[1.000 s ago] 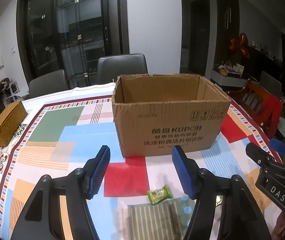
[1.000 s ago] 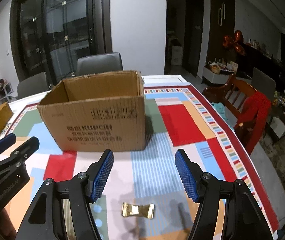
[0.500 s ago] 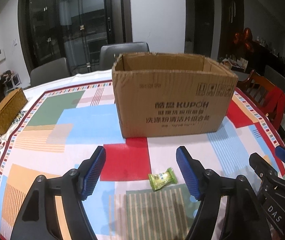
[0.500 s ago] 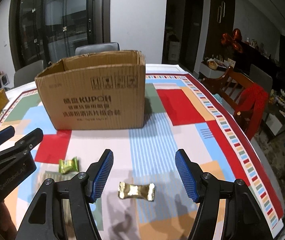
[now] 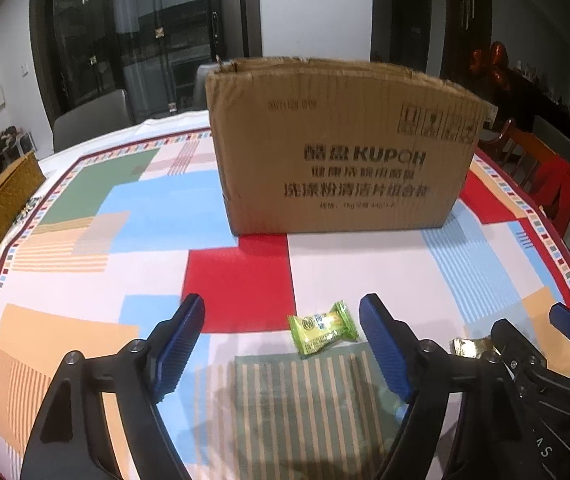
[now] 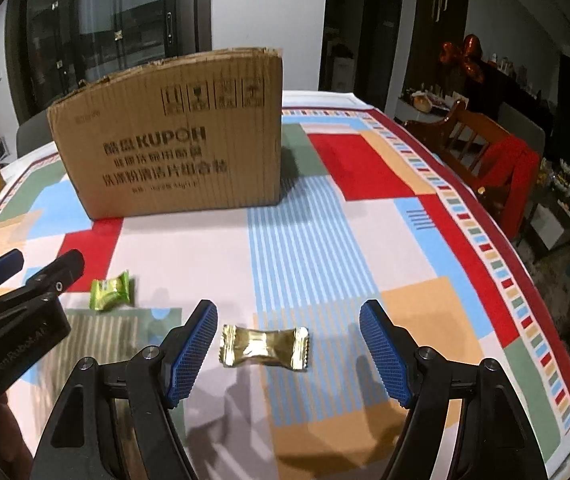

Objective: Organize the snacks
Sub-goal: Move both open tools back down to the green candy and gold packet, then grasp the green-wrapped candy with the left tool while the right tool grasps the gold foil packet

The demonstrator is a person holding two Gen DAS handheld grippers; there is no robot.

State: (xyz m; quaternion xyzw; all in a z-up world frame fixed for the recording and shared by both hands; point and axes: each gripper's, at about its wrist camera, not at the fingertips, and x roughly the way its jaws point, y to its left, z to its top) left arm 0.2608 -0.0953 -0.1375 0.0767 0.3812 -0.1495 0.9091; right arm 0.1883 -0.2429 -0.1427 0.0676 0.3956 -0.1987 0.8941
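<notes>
Green candy (image 5: 322,327) between opening left tongs (image 5: 283,350)

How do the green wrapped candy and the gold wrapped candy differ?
The green wrapped candy is matte with printing; the gold foil-wrapped candy is shiny and plain. The green one lies tilted between the left tongs; the gold one lies nearly level between the right tongs. Both rest untouched on the patterned tablecloth.

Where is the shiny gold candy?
The gold candy lies on the tablecloth between the right claw's opening fingers, right of the green candy.
</notes>
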